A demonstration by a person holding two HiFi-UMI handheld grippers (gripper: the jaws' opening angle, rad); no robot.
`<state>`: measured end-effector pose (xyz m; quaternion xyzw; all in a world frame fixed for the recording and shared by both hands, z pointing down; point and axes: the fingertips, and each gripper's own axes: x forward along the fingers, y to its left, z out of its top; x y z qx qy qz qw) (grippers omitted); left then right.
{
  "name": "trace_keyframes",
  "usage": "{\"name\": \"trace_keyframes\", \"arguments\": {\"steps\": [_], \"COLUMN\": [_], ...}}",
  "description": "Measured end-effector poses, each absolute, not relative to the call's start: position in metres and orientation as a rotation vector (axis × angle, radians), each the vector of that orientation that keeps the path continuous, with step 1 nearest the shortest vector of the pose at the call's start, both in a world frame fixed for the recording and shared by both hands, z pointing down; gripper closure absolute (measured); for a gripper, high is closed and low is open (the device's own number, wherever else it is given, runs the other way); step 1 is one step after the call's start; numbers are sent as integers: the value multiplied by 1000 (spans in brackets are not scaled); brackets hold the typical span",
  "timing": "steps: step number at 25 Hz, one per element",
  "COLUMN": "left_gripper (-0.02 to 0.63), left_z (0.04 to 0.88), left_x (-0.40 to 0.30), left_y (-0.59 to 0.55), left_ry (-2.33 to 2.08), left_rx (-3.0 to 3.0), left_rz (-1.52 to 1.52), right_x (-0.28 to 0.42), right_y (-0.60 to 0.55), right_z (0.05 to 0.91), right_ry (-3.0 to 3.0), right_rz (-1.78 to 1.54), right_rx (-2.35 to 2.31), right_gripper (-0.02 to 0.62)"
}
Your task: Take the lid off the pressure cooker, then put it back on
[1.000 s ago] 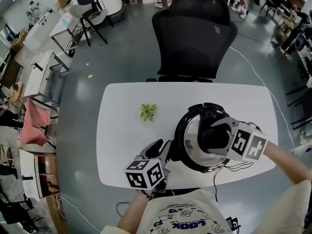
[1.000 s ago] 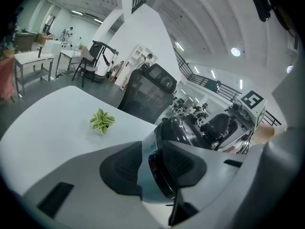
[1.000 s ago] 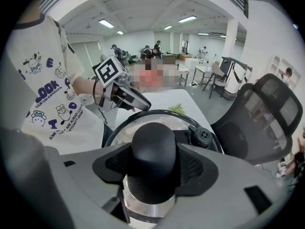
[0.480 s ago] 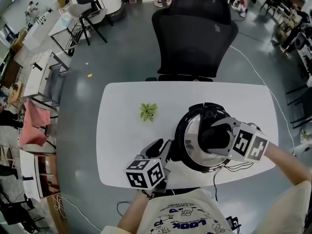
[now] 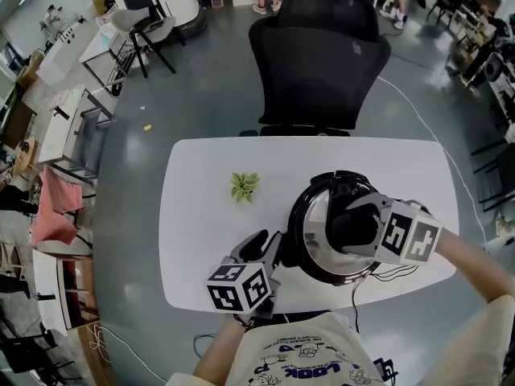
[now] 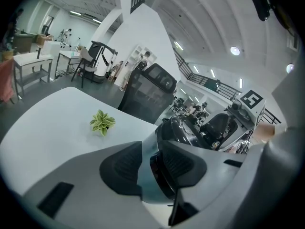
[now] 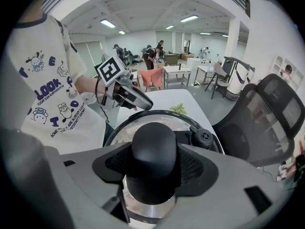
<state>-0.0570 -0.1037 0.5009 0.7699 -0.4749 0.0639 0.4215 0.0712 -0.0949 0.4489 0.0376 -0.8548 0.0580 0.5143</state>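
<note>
Right gripper: pointed steeply down, jaws closed on the lid's black knob, one pad pressed to each side of it.
Lid: directly beneath the right gripper, seated on the pressure cooker.
Left gripper: jaws partly closed and clamped on the cooker's near-left edge, its pale grey side and black rim between the pads.
Pressure cooker: just ahead and right of the left gripper, standing on the white table.
Small plant: ahead and left of the left gripper, well apart from both tools.
Office chair: beyond the cooker, at the table's far side.
</note>
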Motion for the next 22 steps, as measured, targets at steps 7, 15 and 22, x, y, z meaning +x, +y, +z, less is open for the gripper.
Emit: {"name": "trace_keyframes", "arguments": {"steps": [7,15,22], "left_gripper": [460,460,460], "left_z": [500,499,493], "left_x": [-57,-60,-64], "left_y": [-103,-100,-103], "left_ry": [-1196,-1211,-1235], "left_rx": [1938,1943,1946], "left_rz": [168,167,164], "right_x": [70,71,74], "right_y": [-93,-86,-81], "right_z": [450,452,451], "right_ry": [-2036,-1994,-1892], "right_rz": [77,-33,-198], "right_rx": [-5,-168,-407], "right_gripper": [296,296,295]}}
